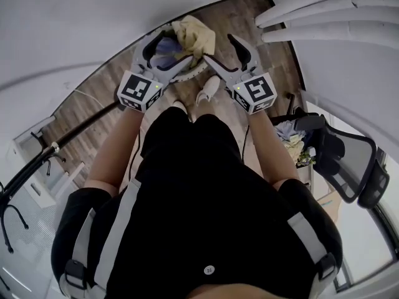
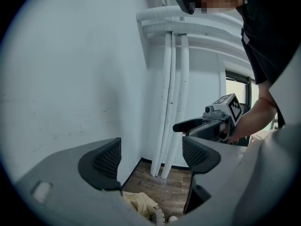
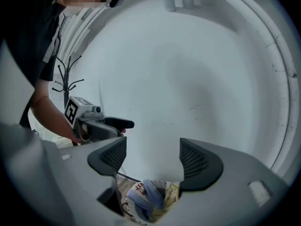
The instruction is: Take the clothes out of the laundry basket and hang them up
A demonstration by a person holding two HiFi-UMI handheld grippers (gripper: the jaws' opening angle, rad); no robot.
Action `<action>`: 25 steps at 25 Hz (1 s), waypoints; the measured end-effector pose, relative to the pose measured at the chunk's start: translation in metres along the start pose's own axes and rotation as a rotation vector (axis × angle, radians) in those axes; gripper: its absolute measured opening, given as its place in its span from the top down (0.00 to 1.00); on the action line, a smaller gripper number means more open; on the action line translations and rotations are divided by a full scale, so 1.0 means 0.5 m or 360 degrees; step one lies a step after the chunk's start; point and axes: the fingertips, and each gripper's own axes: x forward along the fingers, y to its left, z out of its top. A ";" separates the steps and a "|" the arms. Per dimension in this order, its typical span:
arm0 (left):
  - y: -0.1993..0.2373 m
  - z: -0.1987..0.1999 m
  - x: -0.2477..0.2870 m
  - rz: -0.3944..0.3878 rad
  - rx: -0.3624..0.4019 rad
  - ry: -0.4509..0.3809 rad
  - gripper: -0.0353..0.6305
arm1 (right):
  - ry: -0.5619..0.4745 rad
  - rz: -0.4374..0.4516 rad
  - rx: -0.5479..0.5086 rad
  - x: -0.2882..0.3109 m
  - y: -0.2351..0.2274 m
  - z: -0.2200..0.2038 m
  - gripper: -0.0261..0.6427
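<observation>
On the floor just ahead, the laundry basket (image 1: 199, 71) holds a yellow garment (image 1: 194, 36) and a blue garment (image 1: 166, 47). The left gripper (image 1: 166, 57) and right gripper (image 1: 219, 50) hover above it, jaws wide and empty. Best to lower one onto the top fold and pinch deep.

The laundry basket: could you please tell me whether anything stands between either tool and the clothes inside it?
Nothing visible does. The left tool and the right tool are both open and empty above the basket. The clothes lie uncovered at its top, with only air between.
</observation>
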 end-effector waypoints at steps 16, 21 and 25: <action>0.238 -0.376 0.284 -0.0054 -0.0108 0.0355 0.34 | 0.0261 -0.0154 0.0284 0.213 -0.240 -0.409 0.47; 0.288 -0.540 0.348 -0.0091 0.0003 0.0554 0.34 | 0.0331 -0.0222 0.0397 0.276 -0.302 -0.564 0.47; 0.309 -0.645 0.394 -0.0180 0.0193 0.0689 0.37 | 0.0425 -0.0235 0.0449 0.329 -0.309 -0.681 0.48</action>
